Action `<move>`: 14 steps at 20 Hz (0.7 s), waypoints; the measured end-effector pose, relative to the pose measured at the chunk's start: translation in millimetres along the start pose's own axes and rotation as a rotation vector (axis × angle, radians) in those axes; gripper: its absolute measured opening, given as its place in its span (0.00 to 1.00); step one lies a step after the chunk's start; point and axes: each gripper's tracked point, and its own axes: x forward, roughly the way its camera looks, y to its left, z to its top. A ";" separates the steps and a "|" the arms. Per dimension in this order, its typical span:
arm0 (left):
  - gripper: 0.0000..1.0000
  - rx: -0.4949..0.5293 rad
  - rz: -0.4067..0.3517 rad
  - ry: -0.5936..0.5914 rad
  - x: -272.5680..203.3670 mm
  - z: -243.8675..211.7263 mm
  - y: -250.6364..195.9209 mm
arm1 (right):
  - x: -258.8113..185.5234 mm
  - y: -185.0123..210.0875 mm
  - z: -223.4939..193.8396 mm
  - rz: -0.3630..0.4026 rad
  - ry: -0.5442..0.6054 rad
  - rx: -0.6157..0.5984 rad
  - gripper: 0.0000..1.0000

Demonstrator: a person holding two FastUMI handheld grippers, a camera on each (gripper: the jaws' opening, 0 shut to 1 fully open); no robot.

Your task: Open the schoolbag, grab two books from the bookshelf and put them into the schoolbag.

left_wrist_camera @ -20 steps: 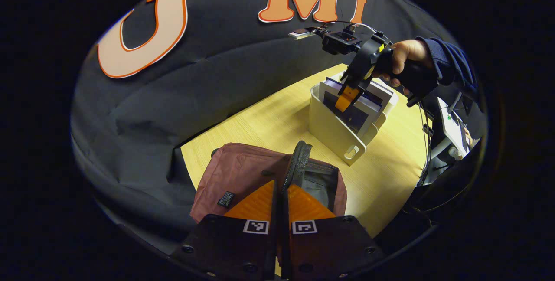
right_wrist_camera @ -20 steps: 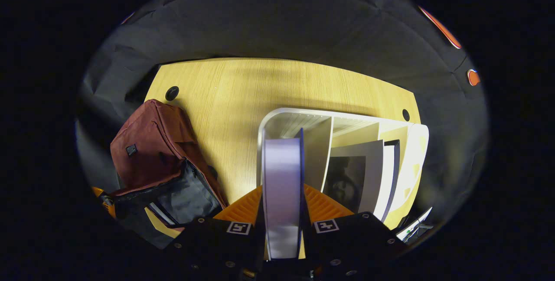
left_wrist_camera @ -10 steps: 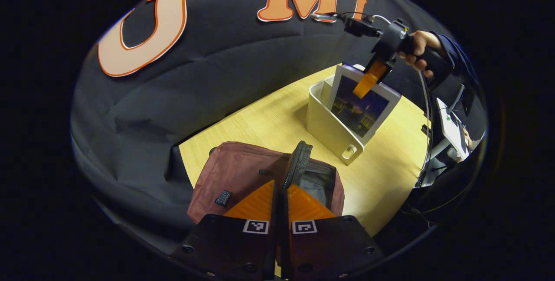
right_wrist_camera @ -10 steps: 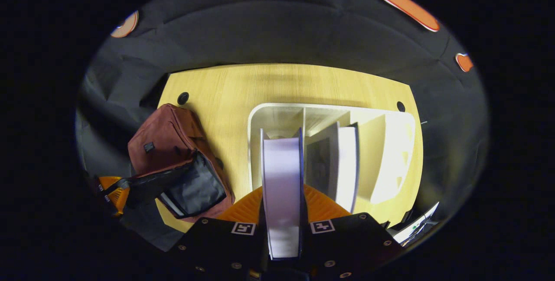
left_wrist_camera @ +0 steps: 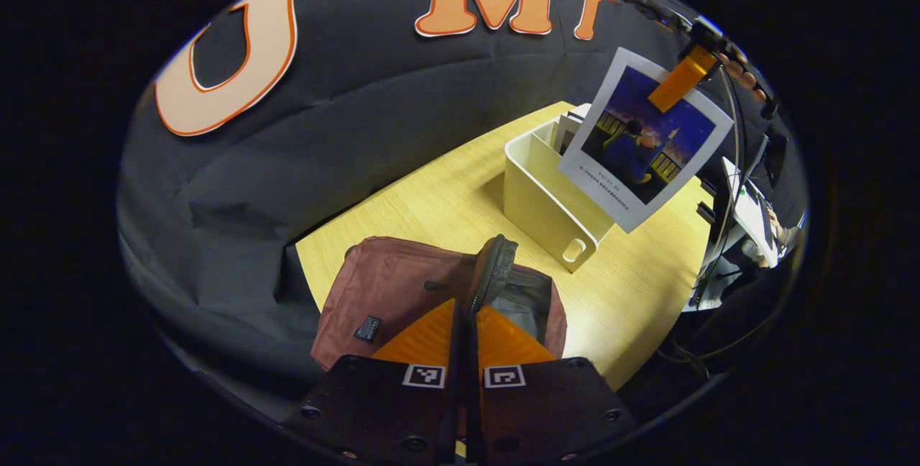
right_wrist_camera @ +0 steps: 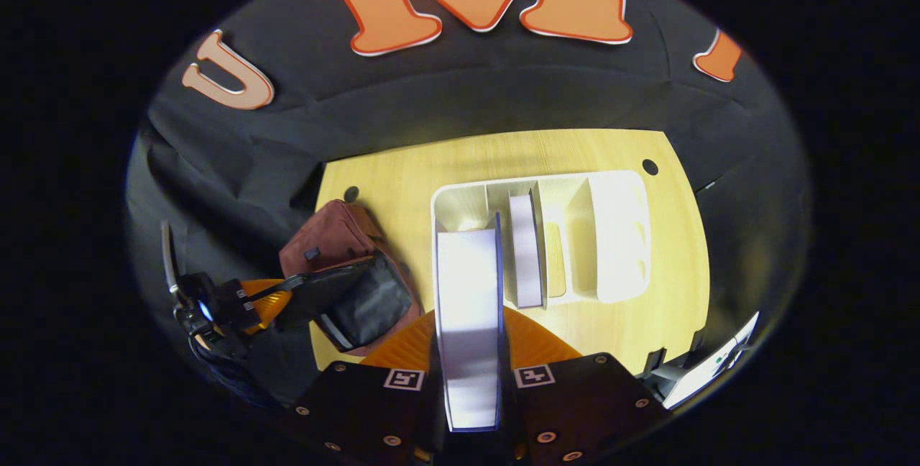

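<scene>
Above the bookshelf (left_wrist_camera: 546, 196), the right gripper (right_wrist_camera: 471, 372) clamps a thin, stiff-looking book (left_wrist_camera: 643, 139) by its top edge, while the left gripper (left_wrist_camera: 463, 340), closed, pinches the soft schoolbag (left_wrist_camera: 402, 293) flap.

Left gripper (left_wrist_camera: 465, 322): ribbed orange fingers, black screwed body, two square black-and-white markers. Right gripper (right_wrist_camera: 468, 340): same build.

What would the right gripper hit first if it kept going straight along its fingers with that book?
Most likely the white bookshelf: the right gripper points down at it, and the held book would re-enter the compartment near the remaining book. Depth is uncertain.
</scene>
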 end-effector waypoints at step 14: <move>0.06 0.007 0.043 0.039 -1.9 29.2 8.3 | -1.7 58.1 -42.2 0.367 -0.096 0.211 0.30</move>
